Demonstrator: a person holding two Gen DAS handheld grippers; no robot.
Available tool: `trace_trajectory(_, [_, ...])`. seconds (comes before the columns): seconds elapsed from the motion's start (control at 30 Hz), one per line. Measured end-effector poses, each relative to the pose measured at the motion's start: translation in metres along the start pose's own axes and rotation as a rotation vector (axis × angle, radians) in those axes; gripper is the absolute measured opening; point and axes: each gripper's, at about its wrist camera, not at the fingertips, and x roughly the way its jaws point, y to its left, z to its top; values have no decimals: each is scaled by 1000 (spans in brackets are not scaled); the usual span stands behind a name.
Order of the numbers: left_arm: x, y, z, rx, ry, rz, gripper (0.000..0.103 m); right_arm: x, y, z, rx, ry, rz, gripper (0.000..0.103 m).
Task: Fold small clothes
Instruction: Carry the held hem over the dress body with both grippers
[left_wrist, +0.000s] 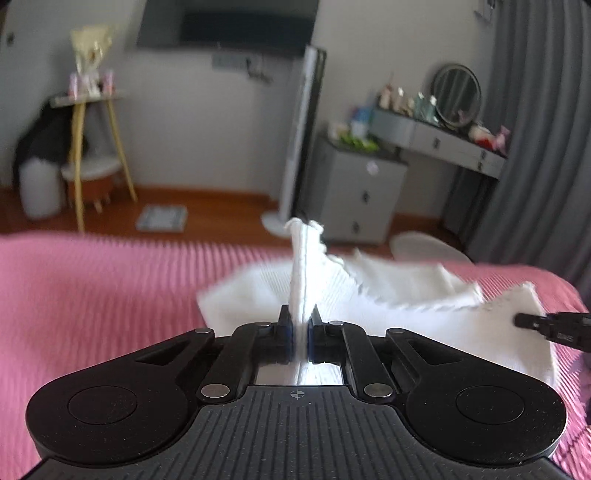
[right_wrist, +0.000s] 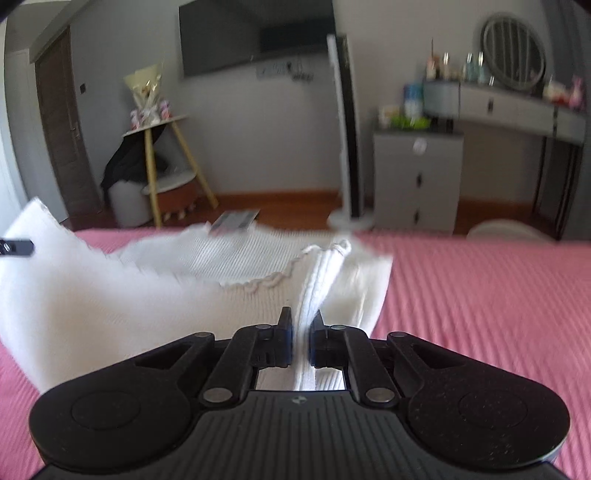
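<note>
A small white knitted garment (left_wrist: 424, 317) with a scalloped edge hangs between the two grippers above the pink ribbed bedspread (left_wrist: 92, 295). My left gripper (left_wrist: 300, 317) is shut on one edge of it, which stands up between the fingers. My right gripper (right_wrist: 302, 321) is shut on another edge of the same white garment (right_wrist: 129, 295). The right gripper's tip shows at the right of the left wrist view (left_wrist: 546, 325). The left gripper's tip shows at the left edge of the right wrist view (right_wrist: 16, 247).
The pink bedspread (right_wrist: 480, 295) fills the foreground. Beyond it are a wooden floor, a white tower fan (left_wrist: 303, 147), a grey drawer unit (left_wrist: 358, 188), a dressing table with a round mirror (left_wrist: 458, 96), a yellow-legged stand (left_wrist: 88, 110) and a grey curtain (left_wrist: 535, 147).
</note>
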Motion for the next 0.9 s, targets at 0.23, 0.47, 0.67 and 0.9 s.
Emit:
trace_trajectory(0.23, [87,12,39,-30,0,111,9,83,-2,57,-47,-1,-113,8])
trace_trajectory(0.47, [164,26,39,-18,48,199,10,168,-2,77,-85,69,-163,8])
trace_trajectory(0.67, [203,37,13,-59,120,264,17,203,-18,59,-18,136,-174,19])
trace_trajectory(0.9, [126,34,2,-112,78,125,33,126,-58,38,230,103,-20,21])
